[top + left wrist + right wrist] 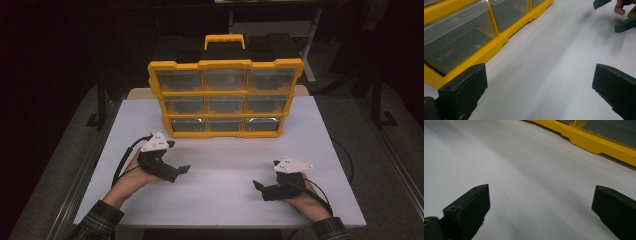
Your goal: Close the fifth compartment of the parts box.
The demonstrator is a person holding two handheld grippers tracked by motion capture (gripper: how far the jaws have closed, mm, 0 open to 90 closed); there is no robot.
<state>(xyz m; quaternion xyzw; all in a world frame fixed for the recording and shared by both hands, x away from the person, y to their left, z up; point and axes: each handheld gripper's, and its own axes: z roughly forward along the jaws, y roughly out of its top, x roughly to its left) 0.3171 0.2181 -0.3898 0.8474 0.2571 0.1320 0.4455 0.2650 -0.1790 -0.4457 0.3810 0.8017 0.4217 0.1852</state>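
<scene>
- High view: a yellow hard-plastic organiser case (225, 97) with nine clear-fronted drawers and a black-and-yellow carry handle stands upright at twelve o'clock on the white surface (225, 185). The left hand-held gripper (180, 157) sits at about eight o'clock, near the case's lower left corner, with its jaws spread and empty. The right hand-held gripper (266, 175) rests at about four o'clock, well apart from the case, with its jaws likewise apart and holding nothing.
- Left gripper view: the bottom-row drawers (456, 42) lie at ten o'clock, close beyond the left jaw; nothing sits between the wide jaws. The other gripper's jaw tips and fingers show at one o'clock.
- Right gripper view: the case's yellow base rim (599, 145) runs across at one o'clock, with bare surface between the open jaws.
- Handling, as a judgement: the case looks stiff and fairly bulky, and its clear drawer fronts look smooth and slippery. A drawer's front lip looks the best hold, with the frame steadied.
</scene>
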